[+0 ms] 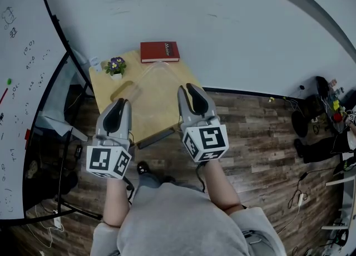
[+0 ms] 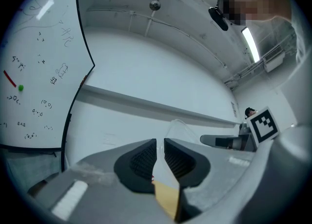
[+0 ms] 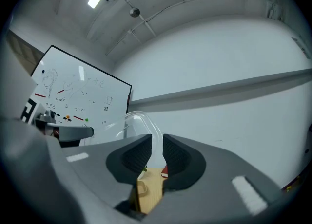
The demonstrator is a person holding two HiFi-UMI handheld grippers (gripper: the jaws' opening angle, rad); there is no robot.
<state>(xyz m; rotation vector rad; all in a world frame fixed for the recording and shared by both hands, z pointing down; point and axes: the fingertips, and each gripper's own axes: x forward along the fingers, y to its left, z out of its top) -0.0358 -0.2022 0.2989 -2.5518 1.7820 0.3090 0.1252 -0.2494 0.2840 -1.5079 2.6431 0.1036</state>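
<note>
The whiteboard [image 1: 22, 82] filled the left side, and the dark wooden floor [image 1: 261, 138] spread out on the right. Between them the small light wooden table [image 1: 153, 118] stood against the white wall.

Above the table I saw the clear plastic container [image 1: 158, 74], very faint in the head view. It was held up in the air between my two tools, not resting on the table top.

The left gripper [image 1: 118, 104] had its jaws almost together. In the left gripper view only a thin slit was between the pads, and the thin clear rim [image 2: 178, 130] ran through it, so it was clamped on the container's left edge. The right gripper [image 1: 192, 90] was the same: its jaws were pressed on the rounded clear rim [image 3: 139, 118] at the container's right edge.

At the far edge of the table lay the red book [image 1: 159, 51]. At the left corner, near it, stood the small flower pot [image 1: 115, 67].
</note>
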